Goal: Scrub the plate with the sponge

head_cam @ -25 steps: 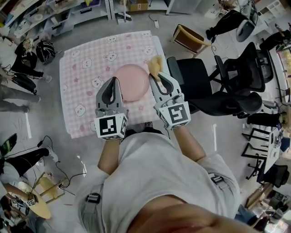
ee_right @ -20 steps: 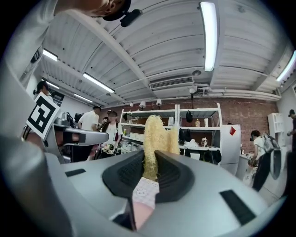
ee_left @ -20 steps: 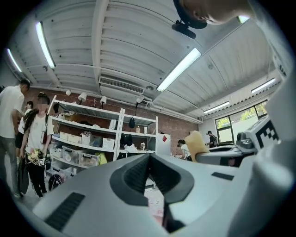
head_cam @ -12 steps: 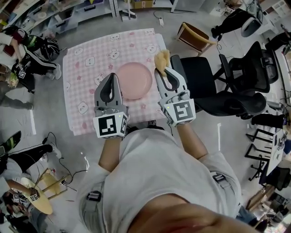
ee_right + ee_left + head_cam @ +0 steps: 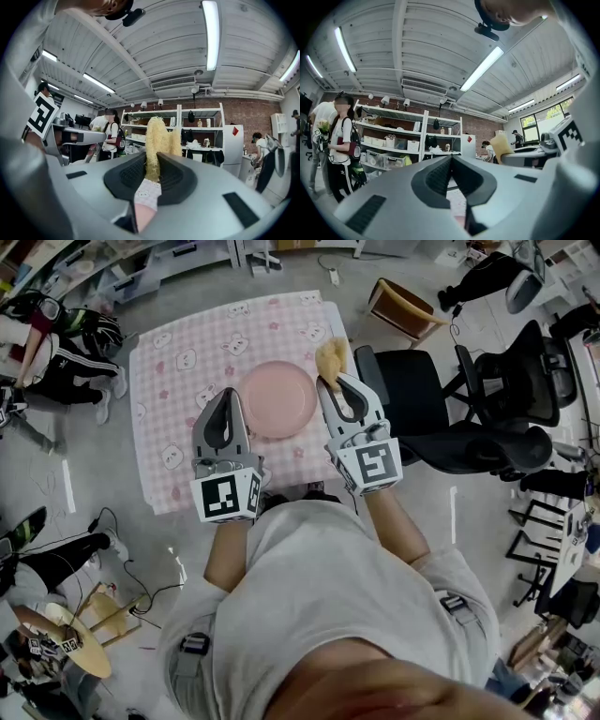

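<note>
Right gripper (image 5: 331,382) clamps the sponge (image 5: 330,356) just right of the plate (image 5: 277,399). Left gripper (image 5: 231,405), jaws together, hovers at its left.

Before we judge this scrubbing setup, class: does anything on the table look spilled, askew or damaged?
Nothing stands out: the plate lies flat and whole on the smooth tablecloth, no spill shows, and the right gripper pinches the sponge.
</note>
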{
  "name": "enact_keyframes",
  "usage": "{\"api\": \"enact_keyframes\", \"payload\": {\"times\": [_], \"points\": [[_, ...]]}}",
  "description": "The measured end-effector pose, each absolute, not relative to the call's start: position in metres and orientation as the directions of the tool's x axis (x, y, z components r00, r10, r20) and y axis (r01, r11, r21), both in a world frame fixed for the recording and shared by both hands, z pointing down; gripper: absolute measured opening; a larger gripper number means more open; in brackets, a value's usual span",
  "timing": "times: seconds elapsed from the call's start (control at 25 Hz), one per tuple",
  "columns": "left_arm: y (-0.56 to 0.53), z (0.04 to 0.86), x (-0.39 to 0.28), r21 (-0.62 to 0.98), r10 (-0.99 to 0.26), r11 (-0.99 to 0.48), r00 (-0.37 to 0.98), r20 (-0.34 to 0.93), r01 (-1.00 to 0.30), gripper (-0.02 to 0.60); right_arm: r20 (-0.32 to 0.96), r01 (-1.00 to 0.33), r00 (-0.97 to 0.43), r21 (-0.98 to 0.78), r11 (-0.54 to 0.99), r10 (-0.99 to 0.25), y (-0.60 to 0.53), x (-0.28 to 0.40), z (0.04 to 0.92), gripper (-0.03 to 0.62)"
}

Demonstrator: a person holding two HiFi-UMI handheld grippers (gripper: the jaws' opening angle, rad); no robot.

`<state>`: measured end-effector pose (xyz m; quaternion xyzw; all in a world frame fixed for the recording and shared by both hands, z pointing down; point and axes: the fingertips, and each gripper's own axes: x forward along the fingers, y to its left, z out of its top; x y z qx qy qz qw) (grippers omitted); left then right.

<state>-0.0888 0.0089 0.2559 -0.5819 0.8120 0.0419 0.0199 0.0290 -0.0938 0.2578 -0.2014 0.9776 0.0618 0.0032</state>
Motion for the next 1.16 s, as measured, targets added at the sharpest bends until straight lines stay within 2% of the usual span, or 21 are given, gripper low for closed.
{"api": "enact_keyframes", "payload": {"times": [1.16], "points": [[0.0108, 0.2568, -0.0818, 0.029, -0.948, 0.31, -0.311, -0.068, -0.95, 0.011, -0.049, -0.397, -0.918, 0.14, 0.907, -0.394, -0.0957, 0.0356, 0.2528, 0.057]]}}
